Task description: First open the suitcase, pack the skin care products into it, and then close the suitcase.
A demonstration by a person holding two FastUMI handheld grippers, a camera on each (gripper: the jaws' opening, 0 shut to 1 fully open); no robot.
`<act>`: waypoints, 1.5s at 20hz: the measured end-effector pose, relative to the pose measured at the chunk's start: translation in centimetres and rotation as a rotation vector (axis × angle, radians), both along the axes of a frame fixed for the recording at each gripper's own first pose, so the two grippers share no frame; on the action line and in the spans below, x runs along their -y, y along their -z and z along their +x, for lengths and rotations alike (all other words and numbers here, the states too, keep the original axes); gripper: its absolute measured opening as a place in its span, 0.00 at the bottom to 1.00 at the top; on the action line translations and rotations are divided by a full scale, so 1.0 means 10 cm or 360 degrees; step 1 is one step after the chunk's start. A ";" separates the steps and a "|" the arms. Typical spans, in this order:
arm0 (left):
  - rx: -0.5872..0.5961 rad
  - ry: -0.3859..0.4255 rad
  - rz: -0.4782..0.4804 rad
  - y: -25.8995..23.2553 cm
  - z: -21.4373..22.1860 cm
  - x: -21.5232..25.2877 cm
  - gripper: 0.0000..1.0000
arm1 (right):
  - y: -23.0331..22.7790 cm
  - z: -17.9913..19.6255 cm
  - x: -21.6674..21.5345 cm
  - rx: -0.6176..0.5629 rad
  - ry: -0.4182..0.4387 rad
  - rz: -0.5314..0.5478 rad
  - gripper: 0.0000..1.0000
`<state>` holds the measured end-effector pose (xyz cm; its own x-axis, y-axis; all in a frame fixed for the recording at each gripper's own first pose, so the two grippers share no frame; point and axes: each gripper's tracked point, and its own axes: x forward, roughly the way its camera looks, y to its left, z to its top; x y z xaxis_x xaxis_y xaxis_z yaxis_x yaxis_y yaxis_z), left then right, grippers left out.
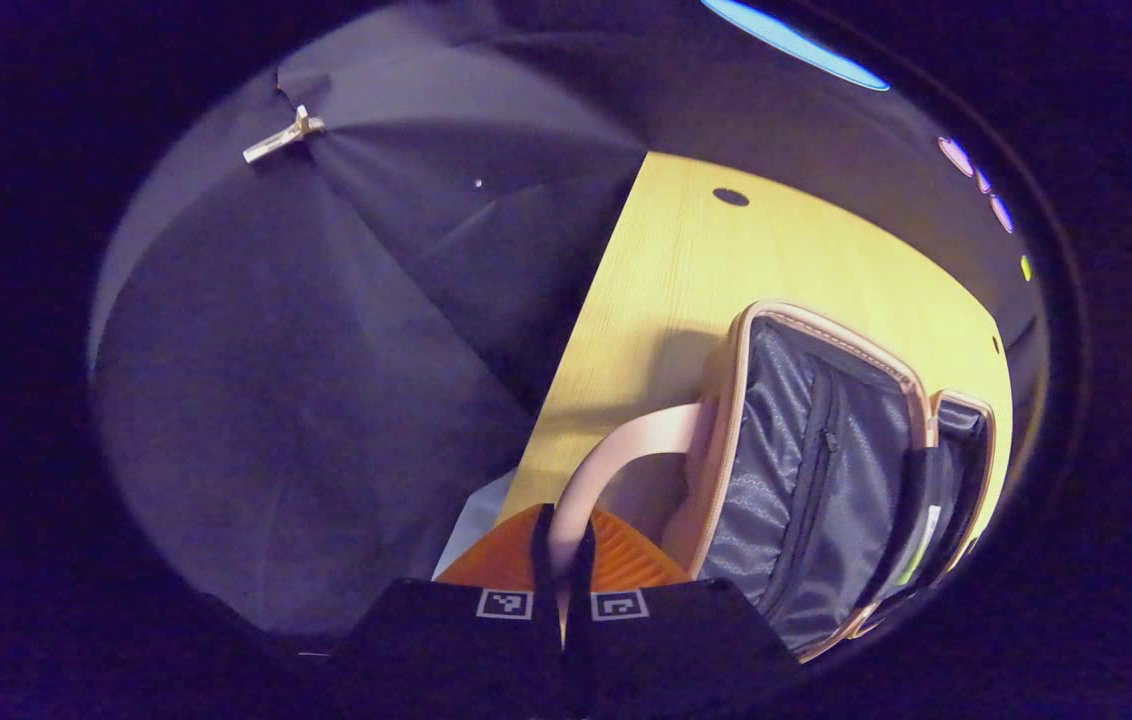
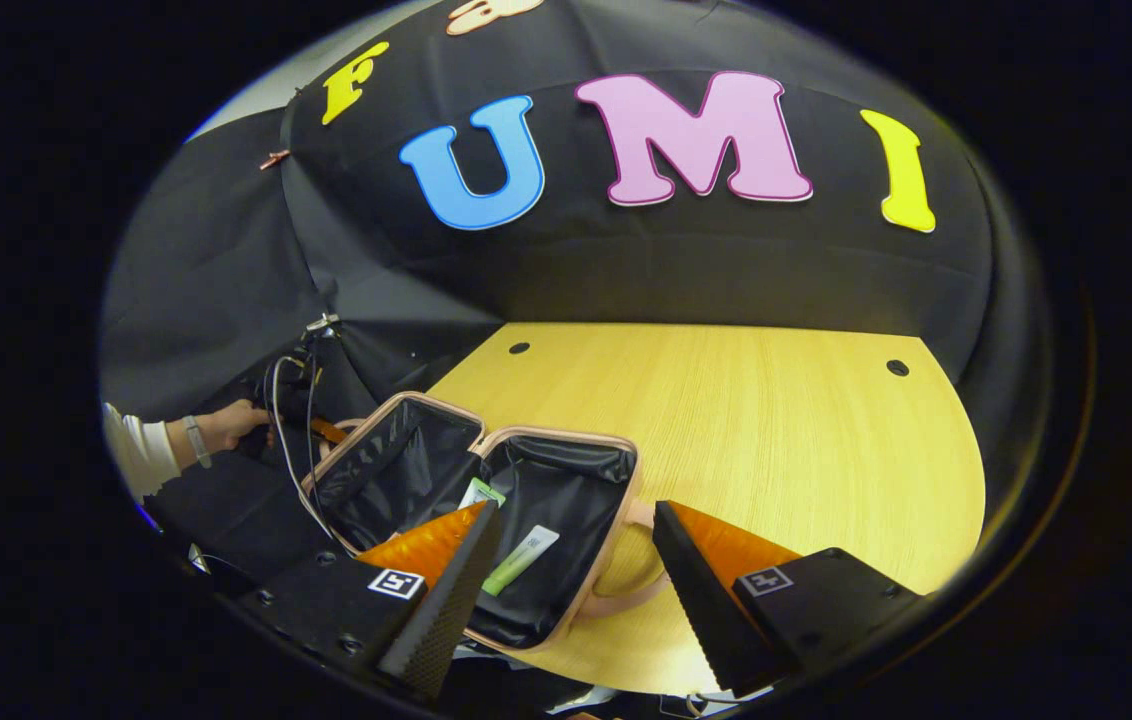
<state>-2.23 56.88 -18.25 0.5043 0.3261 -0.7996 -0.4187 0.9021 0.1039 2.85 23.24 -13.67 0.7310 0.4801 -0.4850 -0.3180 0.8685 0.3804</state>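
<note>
Pink handle (image 1: 616, 455) sat pinched between the fingers of the left claw (image 1: 562, 570), which was clamped on it beside the lid. The right claw (image 2: 571, 580) hung spread wide above the open suitcase (image 2: 486, 500) on the bench (image 2: 776, 430), two tubes (image 2: 521, 558) lying in the lined half. Looked a light, stiff-shelled case with soft lining; its lid should swing easily if taken by that handle or the rim.

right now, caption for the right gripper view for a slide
Open hand-held gripper above the open suitcase on the table, green tube inside.
</note>
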 end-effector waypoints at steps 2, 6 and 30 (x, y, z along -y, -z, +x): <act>0.0134 0.0083 0.0031 -0.57 0.00 0.30 0.06 | -0.07 0.01 0.12 0.0038 0.0002 0.0020 0.97; 0.0438 0.0282 -0.0078 -1.61 0.14 1.34 0.06 | -0.20 0.04 0.45 0.0108 0.0013 0.0062 0.97; 0.0115 0.0939 0.0092 0.08 0.67 5.33 0.52 | -0.11 -0.73 2.56 0.0222 0.0377 -0.0043 0.97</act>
<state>4.44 3.58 -19.07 0.6658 0.0162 -0.7459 0.1435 0.9783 0.1493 -4.41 -2.35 -12.61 0.8819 0.2760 -0.3822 -0.1523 0.9340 0.3230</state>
